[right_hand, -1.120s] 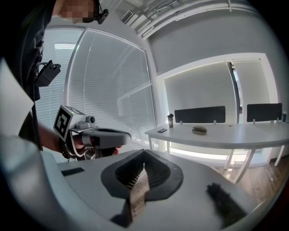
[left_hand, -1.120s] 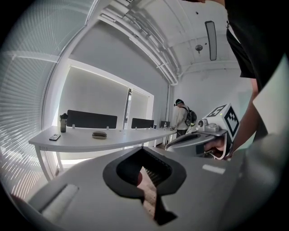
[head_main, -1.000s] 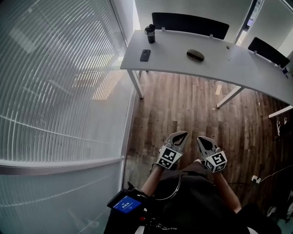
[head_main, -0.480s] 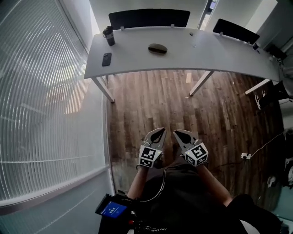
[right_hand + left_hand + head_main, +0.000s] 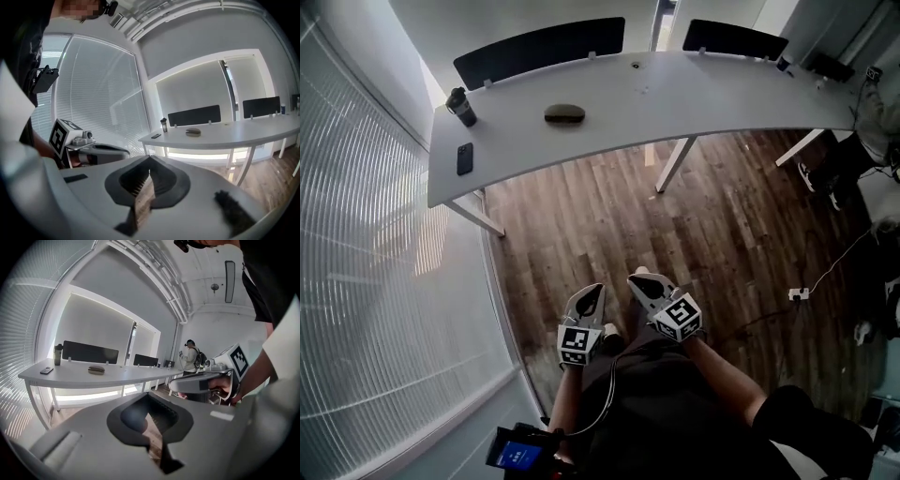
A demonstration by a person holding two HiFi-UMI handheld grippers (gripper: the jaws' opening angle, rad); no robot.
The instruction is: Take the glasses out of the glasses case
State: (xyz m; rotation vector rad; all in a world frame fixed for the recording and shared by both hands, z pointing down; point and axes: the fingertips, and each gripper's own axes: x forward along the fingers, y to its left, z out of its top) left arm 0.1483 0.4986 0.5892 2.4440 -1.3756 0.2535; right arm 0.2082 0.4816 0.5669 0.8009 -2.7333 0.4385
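A dark oval glasses case (image 5: 564,114) lies closed on the long white table (image 5: 694,98), far across the room from me. It also shows as a small dark oval case (image 5: 96,370) in the left gripper view and as the case (image 5: 192,132) in the right gripper view. My left gripper (image 5: 591,298) and right gripper (image 5: 639,281) are held side by side close to my body, above the wooden floor. Both are shut with nothing between their jaws. No glasses are visible.
A black phone (image 5: 464,157) and a dark bottle (image 5: 461,106) sit at the table's left end. Two black chair backs (image 5: 539,52) stand behind the table. A wall of white blinds (image 5: 366,309) runs along my left. A person (image 5: 190,357) stands at the far end of the room.
The head view has swung, so the table and case now sit further left and higher in the frame. Both grippers have drifted left and down in it, still shut.
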